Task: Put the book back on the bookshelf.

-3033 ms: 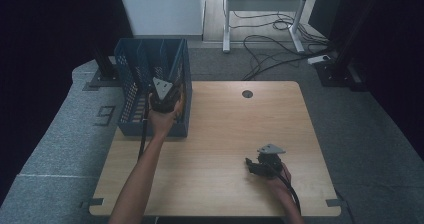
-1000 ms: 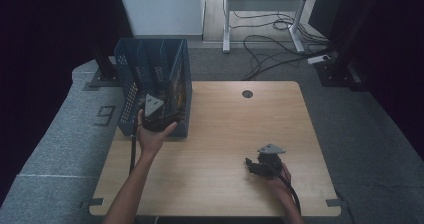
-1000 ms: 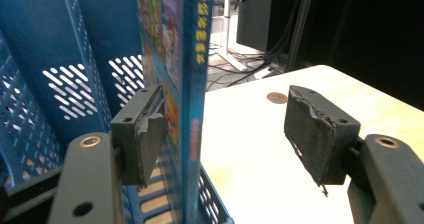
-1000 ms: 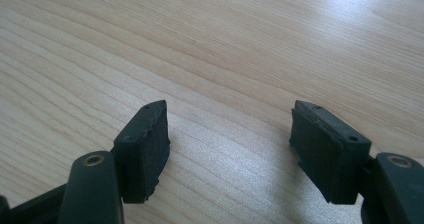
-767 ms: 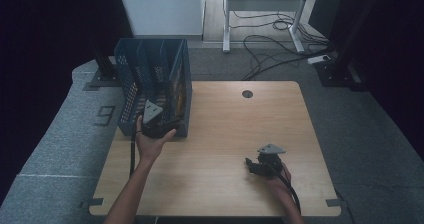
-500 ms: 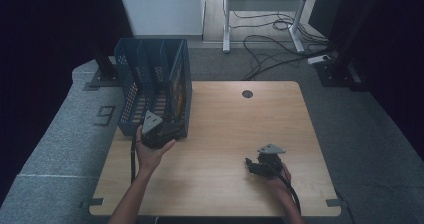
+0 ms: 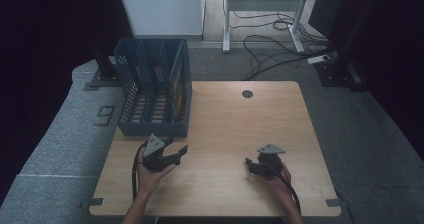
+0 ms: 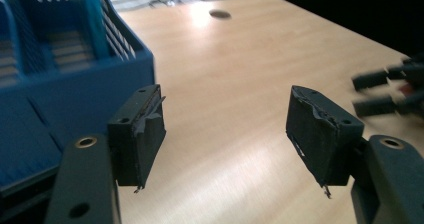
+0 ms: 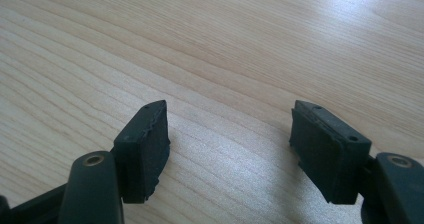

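Note:
A blue mesh file rack [image 7: 150,91] with several slots stands at the table's far left; something dark with yellowish marks [image 7: 176,86] stands in its rightmost slot. My left gripper [image 7: 176,147] is held low over the wood just in front of the rack, pointing right, open and empty. In the left gripper view, the left gripper [image 8: 225,134] has bare table between its pads, with the rack [image 8: 60,69] at the left. My right gripper [image 7: 250,165] rests near the front right of the table, open. In the right gripper view, the right gripper [image 9: 227,139] holds nothing.
The wooden table [image 7: 235,119] has a round cable hole [image 7: 247,93] near its far edge. Grey carpet surrounds it, with a desk frame and cables [image 7: 270,39] on the floor behind. The right gripper [image 8: 387,86] appears blurred at the left gripper view's right edge.
The left hand has drawn back from the rack's front toward the near side of the table and sunk lower. The right hand has stayed put.

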Demonstrator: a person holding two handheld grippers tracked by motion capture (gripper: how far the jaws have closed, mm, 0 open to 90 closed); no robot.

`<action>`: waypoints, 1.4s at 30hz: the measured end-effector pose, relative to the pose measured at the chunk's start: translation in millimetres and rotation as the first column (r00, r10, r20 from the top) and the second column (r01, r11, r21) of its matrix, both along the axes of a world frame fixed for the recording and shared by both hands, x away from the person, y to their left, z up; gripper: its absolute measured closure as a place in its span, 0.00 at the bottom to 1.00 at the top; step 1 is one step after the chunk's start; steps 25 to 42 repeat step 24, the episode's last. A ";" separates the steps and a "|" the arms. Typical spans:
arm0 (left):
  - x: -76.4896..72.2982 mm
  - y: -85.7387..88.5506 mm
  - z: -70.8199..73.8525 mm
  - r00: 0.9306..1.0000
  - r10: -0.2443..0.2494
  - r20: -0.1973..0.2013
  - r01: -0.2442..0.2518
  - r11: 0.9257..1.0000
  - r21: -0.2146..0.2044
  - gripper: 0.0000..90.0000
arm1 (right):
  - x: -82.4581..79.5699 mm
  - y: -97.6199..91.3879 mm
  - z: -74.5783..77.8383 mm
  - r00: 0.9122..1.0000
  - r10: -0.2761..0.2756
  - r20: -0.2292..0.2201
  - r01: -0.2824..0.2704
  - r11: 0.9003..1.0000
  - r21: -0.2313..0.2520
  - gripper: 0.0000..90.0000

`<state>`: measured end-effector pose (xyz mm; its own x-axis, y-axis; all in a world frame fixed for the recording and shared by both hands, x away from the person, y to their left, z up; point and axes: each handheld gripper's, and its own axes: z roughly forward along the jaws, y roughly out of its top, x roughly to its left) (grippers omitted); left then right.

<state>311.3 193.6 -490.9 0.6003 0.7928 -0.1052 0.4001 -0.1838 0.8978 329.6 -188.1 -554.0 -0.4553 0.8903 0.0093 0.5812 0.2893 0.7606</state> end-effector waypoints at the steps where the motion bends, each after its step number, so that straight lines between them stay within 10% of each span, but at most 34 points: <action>1: -2.5 0.7 -3.3 1.000 -0.003 -0.006 0.003 1.000 -0.003 0.35 | 0.0 0.0 0.0 1.000 0.000 0.000 0.000 1.000 0.000 0.34; 13: -16.8 -1.0 -29.8 0.997 -0.042 -0.064 0.050 0.991 0.127 0.35 | 0.1 0.0 0.0 1.000 0.000 0.001 0.000 1.000 0.000 0.34; 42: -14.7 3.5 -32.3 0.997 -0.026 -0.073 0.033 0.994 0.108 0.35 | 0.4 0.1 0.0 1.000 0.001 0.000 -0.001 1.000 0.000 0.34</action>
